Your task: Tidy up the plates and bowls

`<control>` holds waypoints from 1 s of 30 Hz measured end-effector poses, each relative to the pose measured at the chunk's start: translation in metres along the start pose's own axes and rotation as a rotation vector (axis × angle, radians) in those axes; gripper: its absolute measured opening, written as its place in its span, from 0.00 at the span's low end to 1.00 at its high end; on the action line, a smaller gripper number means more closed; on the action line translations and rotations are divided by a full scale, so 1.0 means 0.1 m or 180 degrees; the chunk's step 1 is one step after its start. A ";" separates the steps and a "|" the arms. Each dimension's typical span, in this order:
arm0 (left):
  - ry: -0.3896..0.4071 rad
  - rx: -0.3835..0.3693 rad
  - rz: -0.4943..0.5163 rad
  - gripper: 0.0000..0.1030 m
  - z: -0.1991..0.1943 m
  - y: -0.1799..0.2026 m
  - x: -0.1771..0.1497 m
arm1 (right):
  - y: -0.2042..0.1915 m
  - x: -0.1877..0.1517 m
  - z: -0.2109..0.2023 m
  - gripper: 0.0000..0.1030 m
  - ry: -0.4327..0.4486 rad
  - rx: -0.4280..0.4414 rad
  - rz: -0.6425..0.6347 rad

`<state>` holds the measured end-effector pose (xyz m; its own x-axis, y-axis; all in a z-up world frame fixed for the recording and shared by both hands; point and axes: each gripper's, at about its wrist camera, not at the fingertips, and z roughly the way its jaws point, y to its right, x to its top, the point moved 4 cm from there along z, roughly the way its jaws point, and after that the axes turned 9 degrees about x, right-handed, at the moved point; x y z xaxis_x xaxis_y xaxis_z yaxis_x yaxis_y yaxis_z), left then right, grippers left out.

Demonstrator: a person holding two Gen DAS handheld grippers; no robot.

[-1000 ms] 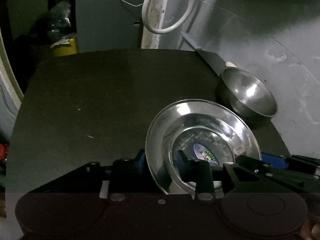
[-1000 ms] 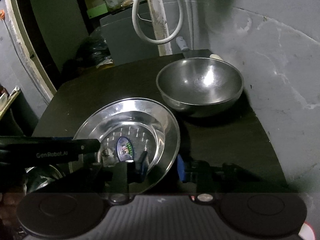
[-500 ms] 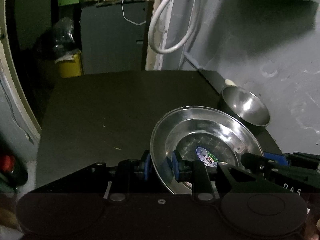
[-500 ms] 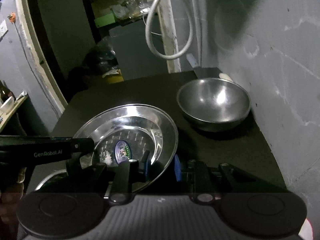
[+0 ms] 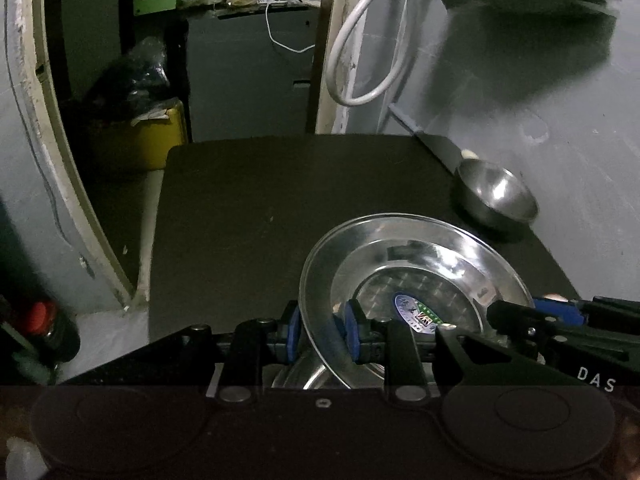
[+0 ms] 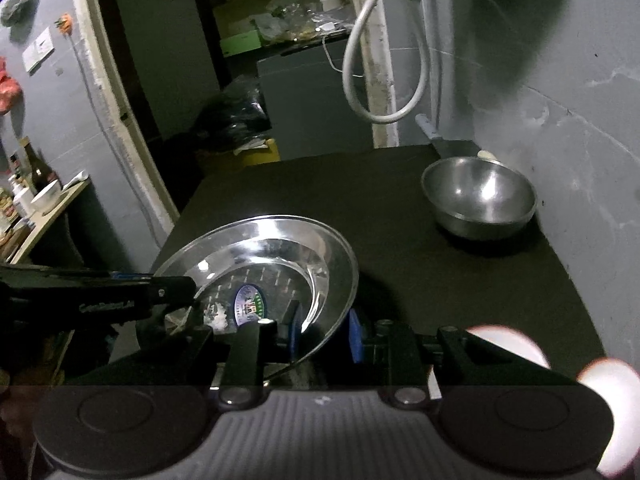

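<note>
Landmark: steel bowl [image 6: 479,197] at table's [image 5: 280,200] far right corner, close against grey wall [image 6: 580,152]; no passage on that side. Table top left of bowl bare across to far edge, open for passage. Near side of bowl: steel plate [image 5: 412,292] raised above table, blocking approach. White hose loop [image 5: 360,60] hangs behind bowl.
</note>
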<state>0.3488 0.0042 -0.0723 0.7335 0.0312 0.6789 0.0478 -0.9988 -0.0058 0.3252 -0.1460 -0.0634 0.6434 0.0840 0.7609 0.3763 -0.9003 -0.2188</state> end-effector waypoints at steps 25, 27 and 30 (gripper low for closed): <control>-0.0195 0.0368 0.0446 0.31 -0.18 0.01 -0.54 | -0.30 -0.52 -0.13 0.30 -0.0278 0.0053 -0.0058; -0.0198 0.0371 0.0444 0.31 -0.17 0.01 -0.53 | -0.30 -0.51 -0.14 0.31 -0.0279 0.0060 -0.0069; -0.0199 0.0380 0.0456 0.31 -0.17 0.02 -0.53 | -0.29 -0.51 -0.13 0.31 -0.0287 0.0071 -0.0080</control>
<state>0.2980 0.0001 -0.0957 0.7792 -0.1051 0.6180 0.0173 -0.9819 -0.1888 0.2725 -0.1298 -0.0879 0.6905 0.1454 0.7086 0.4072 -0.8878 -0.2147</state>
